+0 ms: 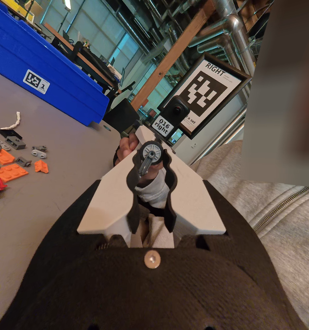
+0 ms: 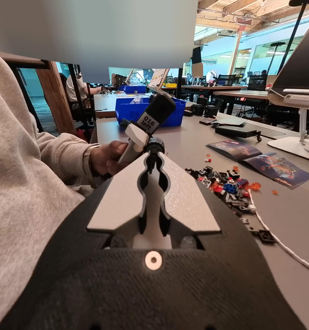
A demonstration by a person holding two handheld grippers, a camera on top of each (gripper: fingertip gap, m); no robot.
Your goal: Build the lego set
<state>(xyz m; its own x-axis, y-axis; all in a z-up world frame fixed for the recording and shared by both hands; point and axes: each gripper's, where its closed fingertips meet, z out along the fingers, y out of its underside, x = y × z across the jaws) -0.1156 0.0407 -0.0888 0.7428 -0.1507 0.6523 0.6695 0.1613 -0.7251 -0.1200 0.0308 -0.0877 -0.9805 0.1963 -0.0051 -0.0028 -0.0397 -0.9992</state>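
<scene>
Between the two facing tools, held in the air just off the near edge of the grey table (image 1: 61, 187), sits a small wheel (image 1: 151, 153) with a grey spoked hub and a black tyre. A grey cross-section axle (image 1: 145, 166) stands out of the hub. The left gripper (image 1: 151, 157) is clenched on the wheel, its dark pads bearing on the tyre at the very tips. The right gripper (image 2: 153, 157) is closed on a thin dark shaft that runs out of the far side of the same wheel. Whether that shaft is one piece with the grey axle cannot be told. Both grips sit at the extreme fingertips, so purchase is judged slight. The piece is best handled with both tools kept in line with the shaft, since a sideways load would likely twist it free. A person's hand (image 2: 109, 159) in a grey sleeve holds the left tool. Loose bricks (image 2: 225, 182) lie well apart on the table, with orange plates (image 1: 9, 172), a white cord (image 2: 268, 230), an open booklet (image 2: 257, 160) and a blue bin (image 1: 43, 59) farther off.
</scene>
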